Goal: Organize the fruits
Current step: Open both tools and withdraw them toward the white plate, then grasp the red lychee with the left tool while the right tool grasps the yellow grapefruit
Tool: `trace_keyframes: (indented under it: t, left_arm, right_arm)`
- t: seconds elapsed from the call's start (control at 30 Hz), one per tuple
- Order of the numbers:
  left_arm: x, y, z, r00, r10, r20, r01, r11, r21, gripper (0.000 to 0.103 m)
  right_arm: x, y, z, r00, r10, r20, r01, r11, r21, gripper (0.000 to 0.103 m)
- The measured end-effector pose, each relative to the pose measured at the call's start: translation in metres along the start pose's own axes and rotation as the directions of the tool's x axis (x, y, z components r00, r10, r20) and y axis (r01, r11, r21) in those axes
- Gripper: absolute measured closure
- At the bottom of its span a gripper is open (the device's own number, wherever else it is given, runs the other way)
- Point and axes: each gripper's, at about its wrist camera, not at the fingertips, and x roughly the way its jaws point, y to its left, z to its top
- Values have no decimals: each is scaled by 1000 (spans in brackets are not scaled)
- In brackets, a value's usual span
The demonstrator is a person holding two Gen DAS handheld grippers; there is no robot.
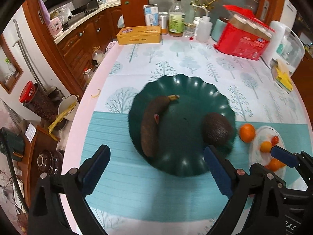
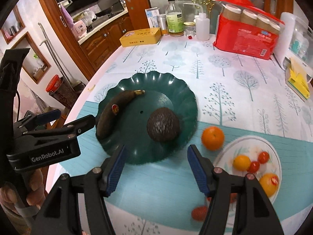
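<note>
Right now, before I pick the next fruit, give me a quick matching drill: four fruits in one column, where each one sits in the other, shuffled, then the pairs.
Things:
1. dark banana
2. avocado
3. big orange
4. cherry tomatoes

Places:
A. on the tablecloth, between the two plates
B. on the white plate, beside a small yellow-orange fruit
C. left part of the green plate, sticker up
D. right part of the green plate, near its middle

Pairs: 1-C, 2-D, 3-A, 4-B
</note>
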Motion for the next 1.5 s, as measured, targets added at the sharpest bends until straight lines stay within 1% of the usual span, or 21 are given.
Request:
trace_keyframes:
  t: [0.1,0.27,0.43,0.57,0.63,0.7,0.77,0.9,1.0,1.1,1.2,1.27,1.4,1.5]
  left_arm:
    - [-15,-15,-10,1000,-10,14,10,1000,20,7]
    - [-40,-55,-29,999,-32,42,29,997,71,7]
    - [-55,-101,-40,997,-34,64,26,993,118,7]
    - [-60,-132,-48,996,-49,68,40,991,127,7]
    - [-59,-145,-51,997,-53,59,45,989,138,7]
    - [-52,-157,-55,999,-43,33,38,988,150,7]
    - [-40,-167,-62,999,-43,-12,45,988,147,7]
    - [-19,-183,-77,995,-69,-78,80,985,151,7]
    - [-3,-194,-88,993,-53,-105,70,985,158,7]
    - [13,-197,-98,990,-49,-134,67,989,135,7]
    - [25,-197,-105,988,-53,-144,68,993,99,12]
    - [32,-196,-109,989,-52,-142,63,995,74,13]
    - [43,-195,-113,987,-71,-146,76,997,28,24]
    - [49,-195,-116,985,-80,-154,83,996,13,28]
  right_arm:
    - [-17,-8,-15,1000,-7,12,7,1000,3,38]
    - [-44,-30,-40,1000,-21,22,21,1000,1,38]
    - [-73,-68,-59,998,-36,44,35,999,26,38]
    - [-94,-101,-70,996,-60,67,58,998,32,38]
    - [-101,-115,-73,994,-73,77,70,997,31,38]
    - [-105,-129,-76,993,-85,82,82,996,32,38]
    - [-107,-144,-79,992,-91,86,88,995,38,38]
    - [-102,-170,-86,993,-95,72,92,995,44,38]
    - [-93,-188,-91,995,-91,49,88,994,58,38]
    - [-81,-203,-94,997,-75,22,73,995,74,38]
    - [-69,-214,-97,998,-58,-2,58,995,78,38]
    - [-60,-218,-97,999,-44,-19,46,996,79,38]
    - [-43,-225,-94,999,-6,-43,9,998,65,38]
    - [-27,-224,-91,997,19,-74,-17,999,33,38]
